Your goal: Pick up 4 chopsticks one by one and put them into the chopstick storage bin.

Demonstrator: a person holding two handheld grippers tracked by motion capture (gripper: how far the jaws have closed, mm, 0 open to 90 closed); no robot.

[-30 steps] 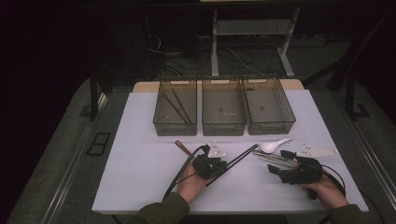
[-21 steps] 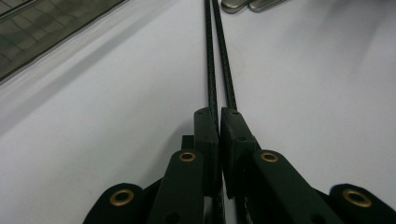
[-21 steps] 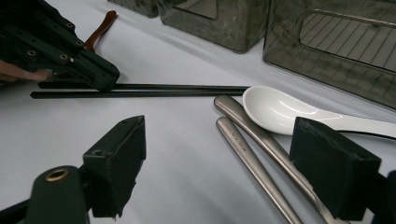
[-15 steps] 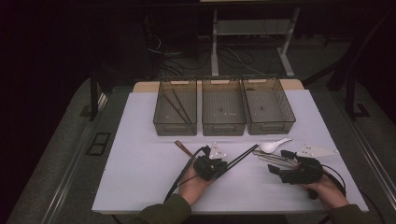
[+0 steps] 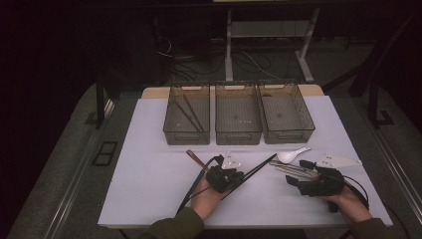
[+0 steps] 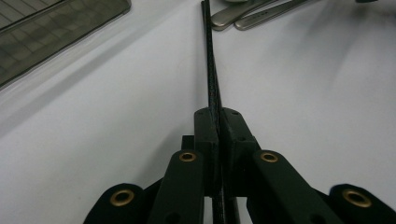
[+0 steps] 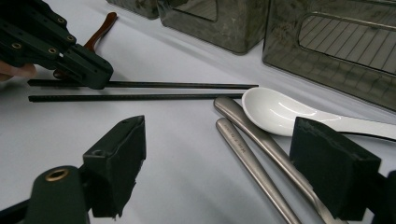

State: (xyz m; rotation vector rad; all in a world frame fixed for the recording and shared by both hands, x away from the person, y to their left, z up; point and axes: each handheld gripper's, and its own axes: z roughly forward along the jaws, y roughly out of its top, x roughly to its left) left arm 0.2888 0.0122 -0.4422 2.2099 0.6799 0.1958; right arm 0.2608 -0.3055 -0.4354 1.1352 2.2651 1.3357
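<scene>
My left gripper [image 6: 218, 117] is shut on a thin black chopstick [image 6: 208, 56], which runs away from the jaws across the white table. In the high view this gripper [image 5: 240, 175] sits at the table's front centre, and the chopstick [image 5: 263, 163] points toward the right bin. A second black chopstick [image 7: 140, 97] lies loose on the table just beside the held one [image 7: 187, 86]. My right gripper [image 7: 224, 158] stands open, low over two metal utensil handles [image 7: 254, 137]. Just beyond them lies a white ceramic spoon [image 7: 280, 109]. In the high view the right gripper [image 5: 304, 178] is at the front right.
Three dark see-through bins [image 5: 238, 114] stand in a row at the back; the left bin [image 5: 188, 113] holds a pair of chopsticks. A brown-handled utensil [image 5: 194, 157] lies left of my left gripper. The white table top [image 5: 149, 174] is bare at the front left.
</scene>
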